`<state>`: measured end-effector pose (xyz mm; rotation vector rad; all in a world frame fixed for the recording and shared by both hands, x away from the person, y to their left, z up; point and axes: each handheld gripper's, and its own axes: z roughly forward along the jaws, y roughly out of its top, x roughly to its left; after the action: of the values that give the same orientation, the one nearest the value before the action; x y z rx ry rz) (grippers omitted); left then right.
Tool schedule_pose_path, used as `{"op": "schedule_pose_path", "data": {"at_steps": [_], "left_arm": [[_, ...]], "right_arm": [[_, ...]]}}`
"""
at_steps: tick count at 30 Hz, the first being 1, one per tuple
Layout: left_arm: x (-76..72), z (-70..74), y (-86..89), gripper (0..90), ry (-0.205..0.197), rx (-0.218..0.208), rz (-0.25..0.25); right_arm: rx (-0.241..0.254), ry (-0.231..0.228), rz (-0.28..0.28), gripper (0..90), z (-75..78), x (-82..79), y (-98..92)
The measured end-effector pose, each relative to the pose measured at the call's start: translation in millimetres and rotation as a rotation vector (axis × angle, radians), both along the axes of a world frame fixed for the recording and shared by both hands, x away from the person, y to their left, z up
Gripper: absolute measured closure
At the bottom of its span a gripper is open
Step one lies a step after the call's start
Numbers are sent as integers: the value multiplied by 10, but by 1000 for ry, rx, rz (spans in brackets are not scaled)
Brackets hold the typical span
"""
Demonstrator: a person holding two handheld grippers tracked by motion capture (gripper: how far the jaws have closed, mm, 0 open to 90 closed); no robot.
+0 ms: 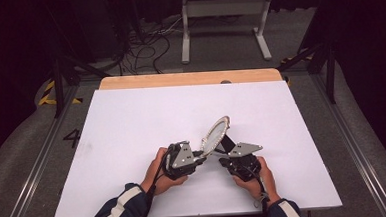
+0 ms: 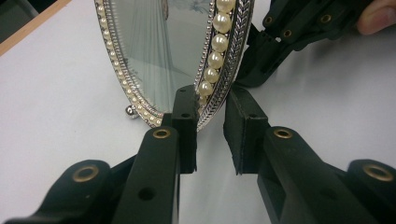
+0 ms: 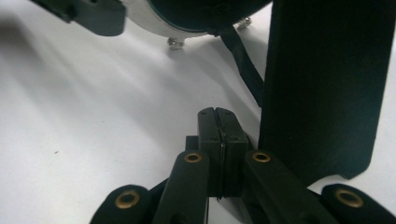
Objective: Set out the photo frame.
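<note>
An oval frame (image 1: 216, 134) with a pearl and silver rim (image 2: 212, 60) stands tilted on the white table (image 1: 132, 126), near the front middle. My left gripper (image 1: 203, 155) (image 2: 210, 112) holds its lower rim between the pads. Behind the frame, my right gripper (image 1: 224, 157) (image 3: 218, 116) is shut with nothing in it, its pads pressed together beside the frame's black easel stand (image 3: 327, 84). A black strap (image 3: 243, 60) runs from that stand to the frame's dark back (image 3: 201, 14). The left gripper view shows the right gripper (image 2: 289, 37) past the rim.
The table's wooden far edge (image 1: 189, 78) shows beyond the white sheet. On the floor behind stand a white metal frame (image 1: 224, 21) and loose cables (image 1: 142, 46). Metal rails run along both sides of the table.
</note>
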<state>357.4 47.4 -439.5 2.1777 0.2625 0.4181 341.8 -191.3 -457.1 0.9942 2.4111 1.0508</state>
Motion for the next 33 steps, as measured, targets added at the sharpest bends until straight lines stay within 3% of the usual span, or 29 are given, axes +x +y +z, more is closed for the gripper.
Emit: {"op": "schedule_pose_path", "data": {"at_steps": [14, 25, 33], "left_arm": [[12, -20, -47, 765, 4, 1, -5], [23, -25, -37, 766, 12, 10, -9], [28, -23, -27, 757, 10, 1, -22]], "right_arm": [[15, -1, -14, 898, -18, 69, -121], [0, -15, -14, 890, -23, 79, -134], [18, -14, -21, 867, -12, 72, -129]]}}
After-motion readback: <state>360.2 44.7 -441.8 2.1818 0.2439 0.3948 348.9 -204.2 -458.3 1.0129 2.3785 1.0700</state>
